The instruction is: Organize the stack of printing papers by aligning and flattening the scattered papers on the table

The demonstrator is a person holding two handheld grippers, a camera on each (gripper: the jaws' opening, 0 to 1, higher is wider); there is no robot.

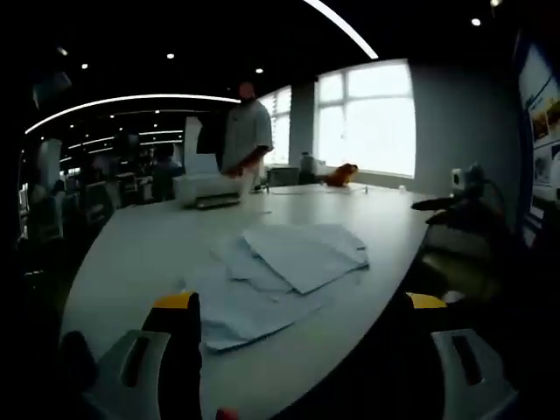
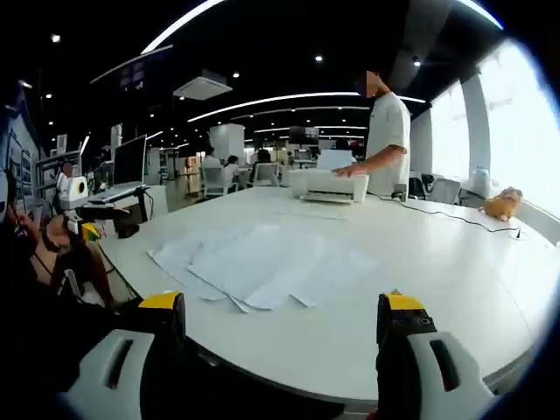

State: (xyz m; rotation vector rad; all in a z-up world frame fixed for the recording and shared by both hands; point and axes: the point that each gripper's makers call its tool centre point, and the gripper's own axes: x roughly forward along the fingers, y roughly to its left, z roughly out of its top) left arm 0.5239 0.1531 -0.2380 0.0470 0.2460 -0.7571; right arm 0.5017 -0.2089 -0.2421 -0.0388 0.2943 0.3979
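Observation:
Several white printing papers lie scattered and overlapping on the white table, fanned out at different angles. In the right gripper view the same papers spread across the table's near half. My left gripper hovers at the table's edge, short of the papers, jaws wide apart and nothing between them. My right gripper is likewise open and empty, in front of the near edge of the table. The other gripper shows at the left of the right gripper view.
A white printer stands at the table's far side, with a person in a white shirt beside it. A cable runs across the table. An orange toy sits near the window. Desks and chairs fill the room behind.

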